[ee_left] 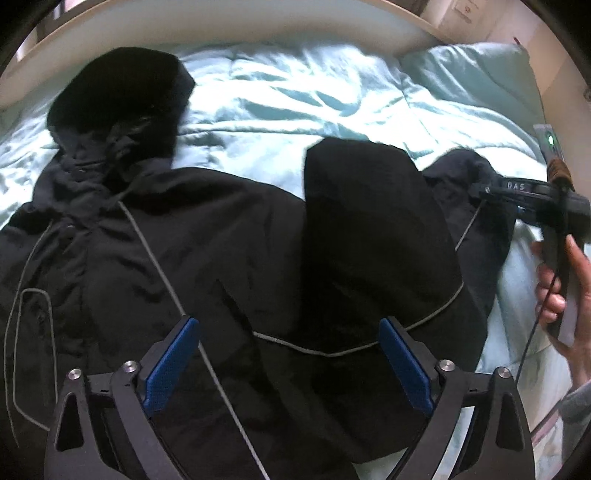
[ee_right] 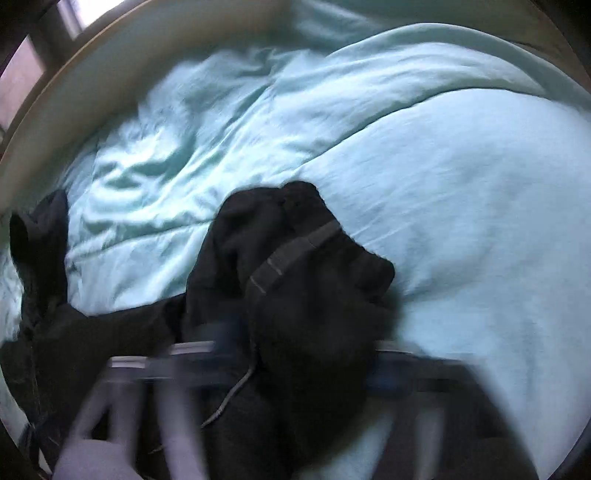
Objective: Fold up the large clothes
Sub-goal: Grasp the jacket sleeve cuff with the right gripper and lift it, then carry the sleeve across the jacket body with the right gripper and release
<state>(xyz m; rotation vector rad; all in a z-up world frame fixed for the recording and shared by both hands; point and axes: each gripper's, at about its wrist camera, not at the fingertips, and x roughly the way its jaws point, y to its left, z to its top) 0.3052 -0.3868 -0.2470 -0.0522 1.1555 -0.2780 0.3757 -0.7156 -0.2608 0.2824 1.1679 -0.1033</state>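
Note:
A large black hooded jacket (ee_left: 221, 251) with thin grey piping lies spread on a pale turquoise duvet (ee_left: 295, 92). Its hood (ee_left: 122, 96) is at the far left. One sleeve (ee_left: 373, 221) is folded over the body. My left gripper (ee_left: 288, 343) is open, with blue pads, and hovers over the jacket's lower part. My right gripper (ee_left: 480, 192) is at the jacket's right sleeve end. In the right wrist view the right gripper (ee_right: 299, 354) is motion-blurred, with the black sleeve cuff (ee_right: 306, 266) bunched between its fingers. Whether it grips the cuff is unclear.
A cream bed frame (ee_left: 258, 18) curves along the far edge. A turquoise pillow (ee_left: 476, 77) lies at the far right. A person's hand (ee_left: 561, 288) holds the right gripper's handle. A window (ee_right: 44, 40) shows beyond the bed.

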